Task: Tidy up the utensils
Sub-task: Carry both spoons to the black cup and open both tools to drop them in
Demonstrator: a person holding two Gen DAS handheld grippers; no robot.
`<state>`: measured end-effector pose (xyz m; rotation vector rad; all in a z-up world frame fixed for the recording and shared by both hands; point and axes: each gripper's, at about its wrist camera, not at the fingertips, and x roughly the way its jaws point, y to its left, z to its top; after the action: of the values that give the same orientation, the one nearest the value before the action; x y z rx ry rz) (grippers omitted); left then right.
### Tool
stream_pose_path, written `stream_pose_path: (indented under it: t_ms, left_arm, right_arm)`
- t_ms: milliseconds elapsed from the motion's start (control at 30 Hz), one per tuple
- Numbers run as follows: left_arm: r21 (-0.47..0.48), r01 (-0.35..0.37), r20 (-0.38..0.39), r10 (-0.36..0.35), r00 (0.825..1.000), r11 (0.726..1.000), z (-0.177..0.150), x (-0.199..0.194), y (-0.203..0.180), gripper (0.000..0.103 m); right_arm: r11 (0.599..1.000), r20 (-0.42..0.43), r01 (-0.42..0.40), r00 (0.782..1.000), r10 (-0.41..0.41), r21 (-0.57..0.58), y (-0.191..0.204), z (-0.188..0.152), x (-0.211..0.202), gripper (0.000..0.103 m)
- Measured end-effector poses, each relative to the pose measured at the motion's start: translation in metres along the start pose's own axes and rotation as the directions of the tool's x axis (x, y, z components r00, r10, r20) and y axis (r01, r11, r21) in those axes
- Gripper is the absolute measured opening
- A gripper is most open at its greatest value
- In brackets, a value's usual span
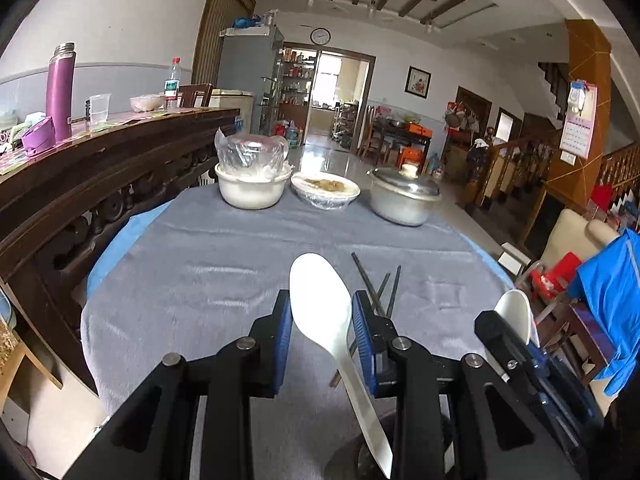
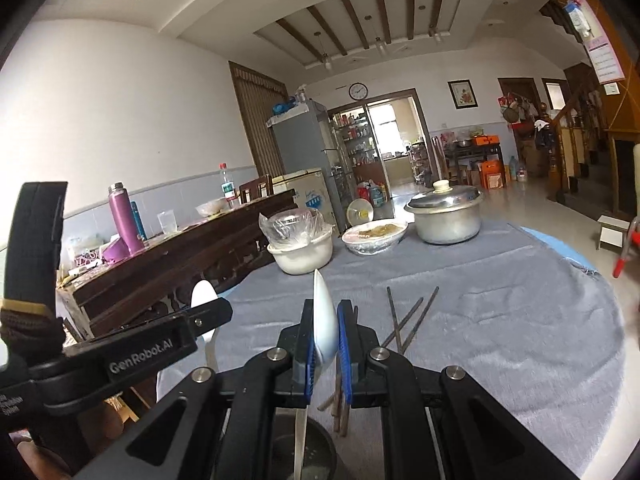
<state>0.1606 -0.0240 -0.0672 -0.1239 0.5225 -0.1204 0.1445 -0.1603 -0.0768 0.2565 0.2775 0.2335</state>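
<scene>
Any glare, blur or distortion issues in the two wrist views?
Left wrist: heavy fisheye bending with black corners, doorway blown out, glare on floor, white spoon sharp. Right wrist: same warp, right edge of the grey tablecloth smeared, pot reasonably sharp.

Tablecloth (image 1: 208, 264): grey, covered the round table, blue edge showing at left.
White bowl (image 1: 253, 188): far edge of cloth, clear plastic bag sitting in it.
Food dish (image 1: 325, 190): film-wrapped, just right of the white bowl.
Metal pot (image 1: 404, 200): lidded, white knob, rightmost of the row.
Wooden sideboard (image 1: 100, 160): dark, carved, left of table.
Purple flask (image 1: 59, 88): upright on the sideboard, plastic cup (image 1: 100, 109) nearby.
Wall clock (image 2: 358, 91): above the far doorway.
</scene>
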Motion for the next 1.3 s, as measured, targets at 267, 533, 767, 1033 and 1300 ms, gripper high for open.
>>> stream_pose_path:
  t_ms: [267, 533, 767, 1033, 1300]
  left_arm:
    - [0.039, -0.013, -0.013, 0.014, 1.0, 0.999, -0.013, -0.003, -0.004, 0.032]
    - [0.064, -0.01, -0.036, 0.012, 0.999, 0.998, -0.022, -0.002, -0.006, 0.032]
    - [0.076, 0.013, -0.043, -0.009, 0.999, 0.997, -0.024, -0.006, -0.007, 0.032]
    - [0.082, 0.045, -0.059, -0.04, 0.997, 0.996, -0.025, -0.006, -0.007, 0.033]
    - [0.08, 0.036, -0.017, -0.035, 0.999, 0.996, -0.017, -0.017, -0.004, 0.048]
  right_arm:
    - [1.0, -0.018, -0.02, 1.0, 0.02, 0.007, -0.005, -0.003, -0.016, 0.011]
    - [0.999, -0.027, -0.039, 0.999, 0.038, -0.007, -0.003, -0.005, -0.03, 0.011]
    - [0.999, -0.05, -0.052, 0.997, 0.052, 0.004, -0.005, -0.007, -0.029, 0.011]
    - [0.997, -0.071, -0.07, 0.995, 0.072, 0.03, -0.009, -0.007, -0.028, 0.013]
    - [0.992, -0.061, -0.084, 0.994, 0.09, 0.098, -0.021, -0.001, -0.033, 0.039]
